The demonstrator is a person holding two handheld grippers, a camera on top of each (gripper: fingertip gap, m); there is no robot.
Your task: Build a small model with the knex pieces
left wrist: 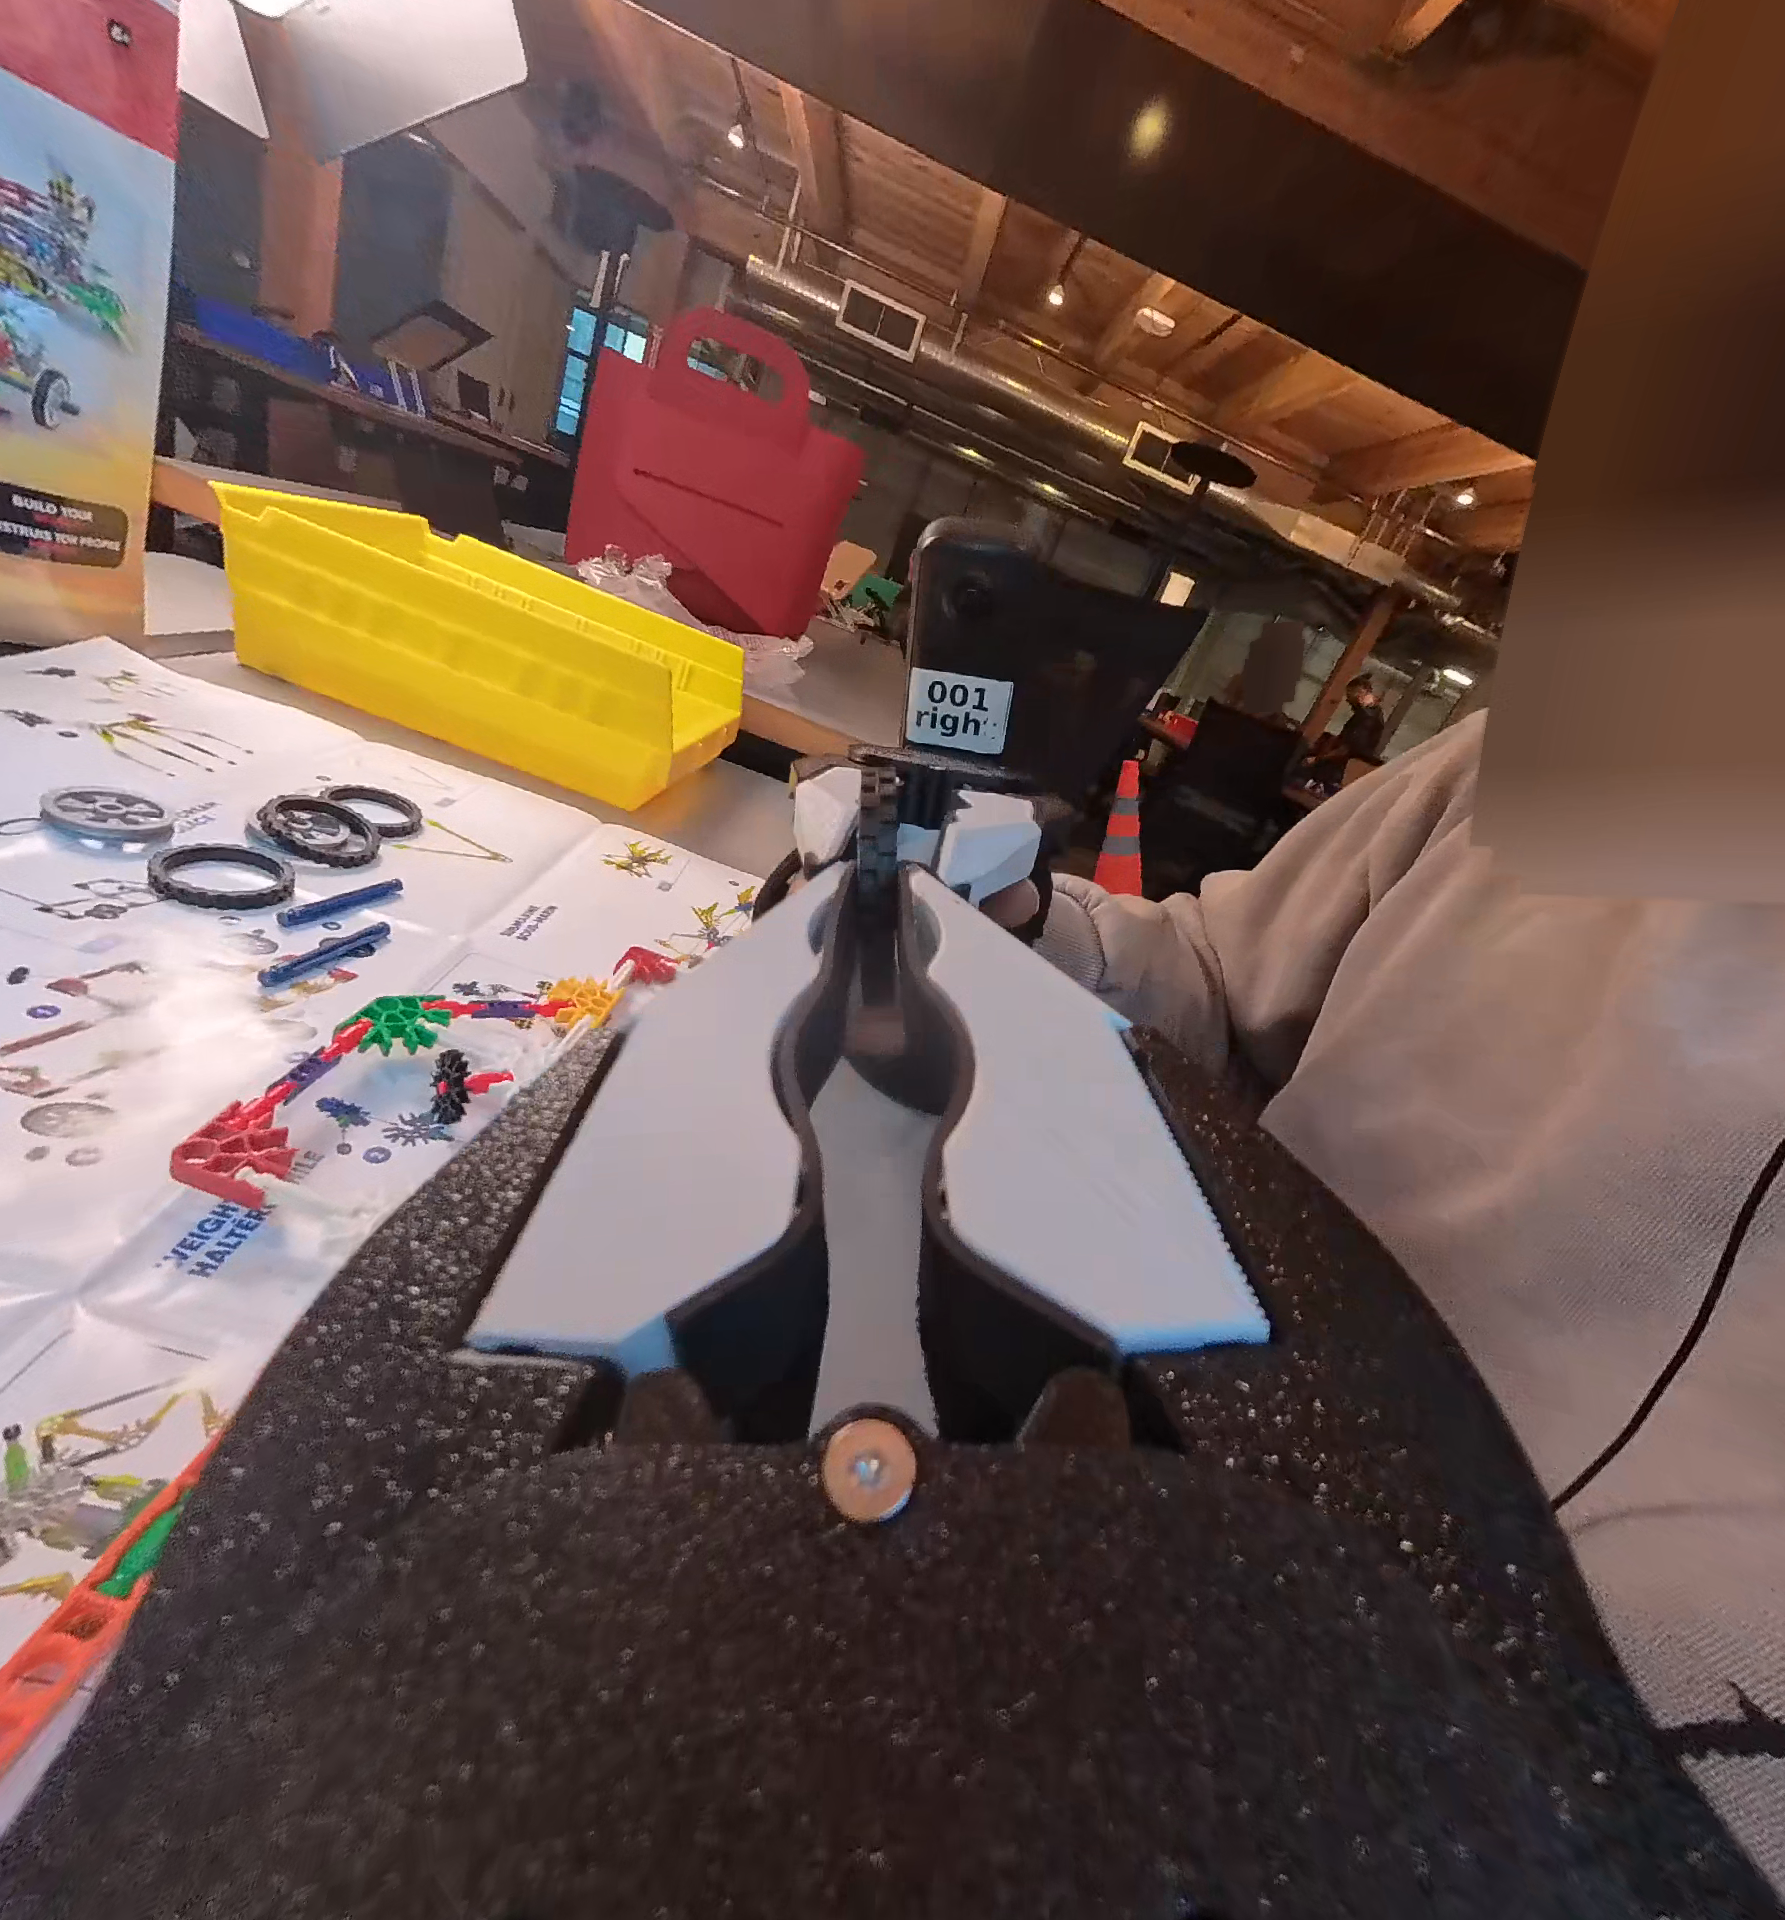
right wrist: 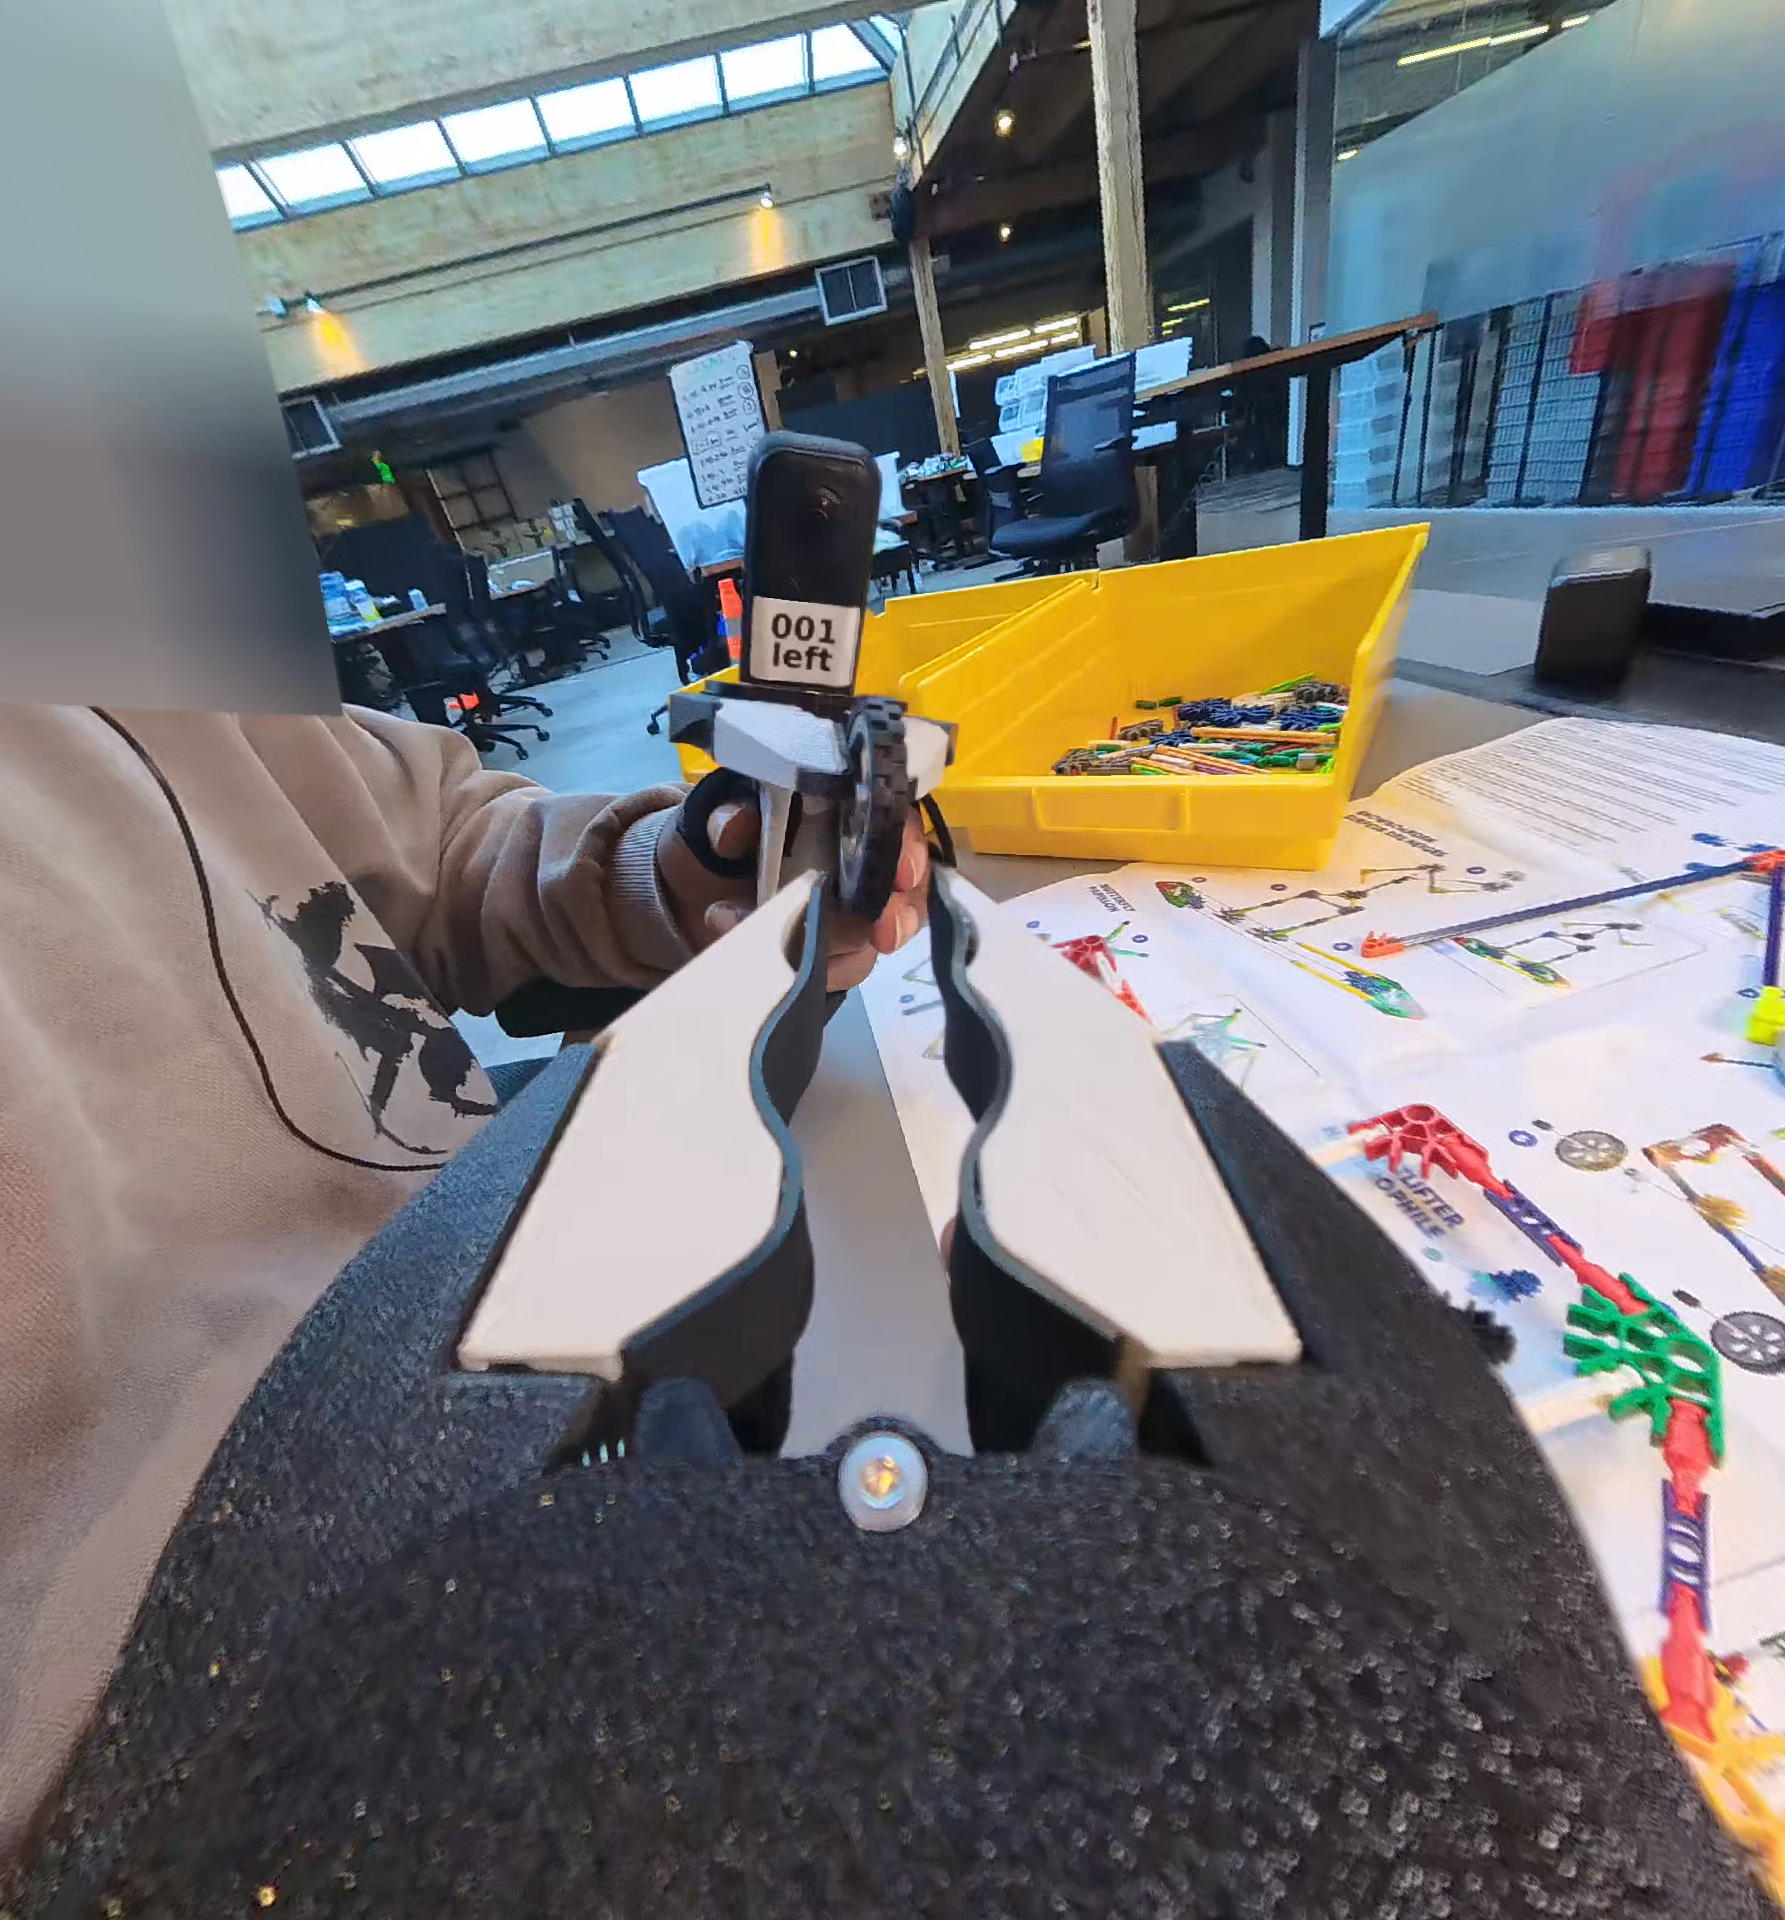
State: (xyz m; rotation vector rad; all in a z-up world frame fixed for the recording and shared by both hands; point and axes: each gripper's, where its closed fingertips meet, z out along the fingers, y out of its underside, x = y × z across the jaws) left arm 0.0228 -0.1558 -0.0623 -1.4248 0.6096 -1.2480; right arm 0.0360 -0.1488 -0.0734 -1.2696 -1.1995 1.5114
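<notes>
My left gripper (left wrist: 875, 883) is shut on a black-tyred toy wheel (left wrist: 872, 831), seen edge-on between its fingertips and held in the air. In the right wrist view the wheel (right wrist: 872, 810) shows its grey hub in the far left gripper (right wrist: 826, 758). My right gripper (right wrist: 877, 894) is open, its fingertips on either side of the wheel's lower edge, not closed on it. The right gripper (left wrist: 909, 831) faces me in the left wrist view, jaws apart around the tyre. A hand and beige sleeve hold each tool.
An instruction sheet (left wrist: 88, 1299) covers the table. On it lie loose black tyres (left wrist: 223, 875), a grey hub (left wrist: 106, 816), blue rods (left wrist: 339, 902) and a colourful rod-and-connector assembly (right wrist: 1636, 1340). A yellow bin (right wrist: 1075, 821) holds rods. A red bag (left wrist: 711, 478) and toy box (left wrist: 36, 312) stand behind. Left and right tips are no more than a few centimetres apart.
</notes>
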